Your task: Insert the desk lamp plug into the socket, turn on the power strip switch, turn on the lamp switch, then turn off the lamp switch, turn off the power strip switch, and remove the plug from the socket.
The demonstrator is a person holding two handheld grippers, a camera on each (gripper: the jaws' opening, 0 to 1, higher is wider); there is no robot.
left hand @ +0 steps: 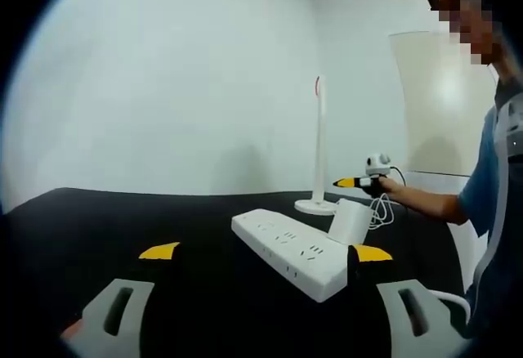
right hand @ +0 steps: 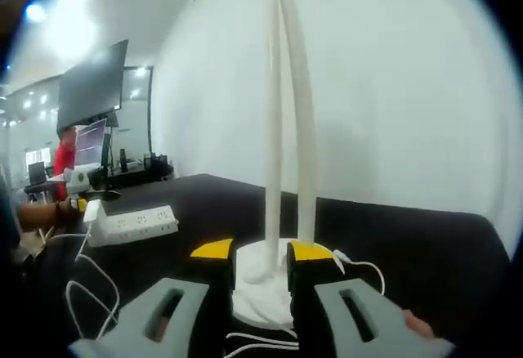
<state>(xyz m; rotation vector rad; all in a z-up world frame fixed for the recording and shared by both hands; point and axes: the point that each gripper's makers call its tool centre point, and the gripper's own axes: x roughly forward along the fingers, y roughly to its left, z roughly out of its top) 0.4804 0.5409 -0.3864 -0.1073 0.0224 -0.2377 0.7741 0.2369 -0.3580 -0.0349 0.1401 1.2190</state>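
Black table (left hand: 98,235): carried every item listed.
Desk lamp (right hand: 286,129): upright, its long axis vertical; round base (right hand: 265,297) touching the right gripper (right hand: 260,252), whose jaws stood nearly closed, grasping nothing. This was the nearer gripper to the lamp.
Power strip (left hand: 290,250): lying lengthwise away from the lamp base, white plug adapter (left hand: 350,221) seated at its lamp-side end.
Left gripper (left hand: 265,253): jaws spread wide, empty, on the strip's far side from the lamp.

White lamp (right hand: 286,170) and power strip (left hand: 290,252), black table (left hand: 122,227), yellow-tipped grey grippers (left hand: 265,253)
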